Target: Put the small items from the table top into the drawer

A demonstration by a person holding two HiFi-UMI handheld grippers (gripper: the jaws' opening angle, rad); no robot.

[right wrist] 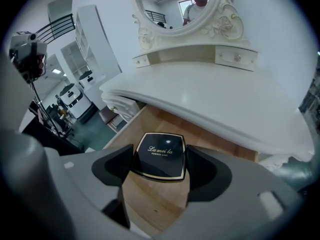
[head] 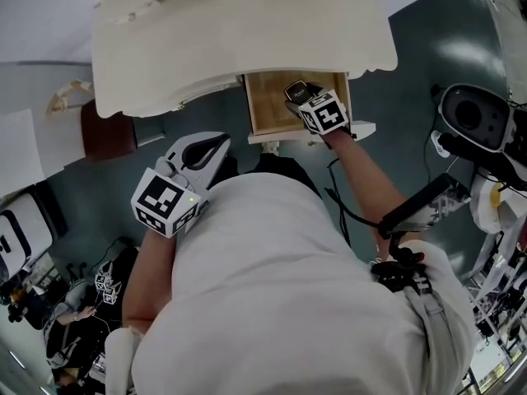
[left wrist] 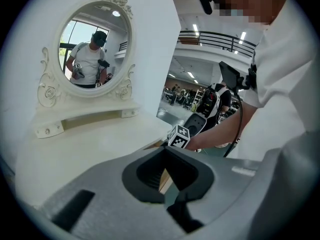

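The right claw [right wrist: 159, 160] is clamped on a powder case [right wrist: 159, 153] held over the drawer [right wrist: 150, 204]; left claw [left wrist: 166, 155] pressed together, empty; tabletop [right wrist: 215, 99] seemingly cleared.

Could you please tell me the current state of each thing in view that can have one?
Drawer: pulled open, its wooden floor showing.
Powder case: lid closed, held over the open drawer.
Right gripper: closed on the powder case.
Left gripper: jaws together, nothing between them.

White T-shirt [head: 272, 303], grey claws [head: 212, 145] [head: 298, 90]
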